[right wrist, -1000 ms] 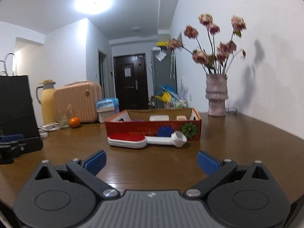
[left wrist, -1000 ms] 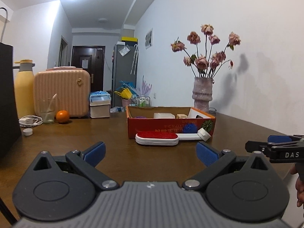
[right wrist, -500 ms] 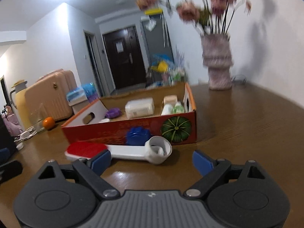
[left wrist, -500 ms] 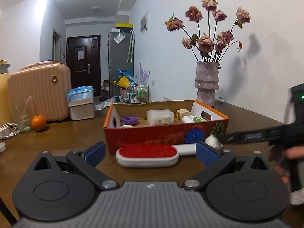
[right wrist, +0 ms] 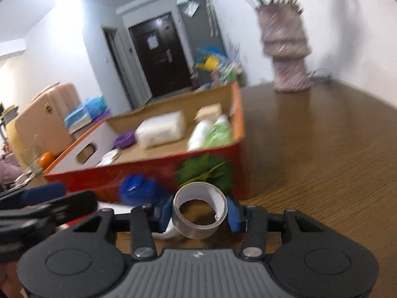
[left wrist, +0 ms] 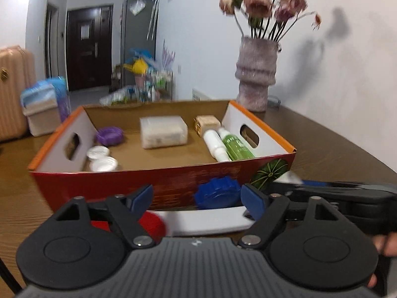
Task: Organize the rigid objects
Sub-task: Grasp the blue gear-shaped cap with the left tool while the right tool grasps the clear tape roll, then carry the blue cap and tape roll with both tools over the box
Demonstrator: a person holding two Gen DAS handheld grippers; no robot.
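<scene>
A white brush with a red head [left wrist: 148, 223] and a ring end [right wrist: 199, 209] lies on the table in front of a red cardboard box [left wrist: 163, 186]. My right gripper [right wrist: 199, 213] is shut on the ring end of the brush. My left gripper [left wrist: 197, 198] is open just above the brush's white handle [left wrist: 206, 219], with the red head under its left finger. The box holds a purple lid [left wrist: 109, 136], a white container [left wrist: 162, 131], white and green bottles [left wrist: 224, 144] and white caps [left wrist: 101, 159].
A vase of dried roses [left wrist: 256, 74] stands behind the box at the right. A pink suitcase [right wrist: 47, 116], an orange [right wrist: 46, 159] and a tissue box [left wrist: 41, 109] are at the far left. Bare wooden table [right wrist: 322, 149] lies right of the box.
Both grippers moved forward to the brush. The right gripper closed on the brush's ring end. The left gripper came over the handle and stays open.
</scene>
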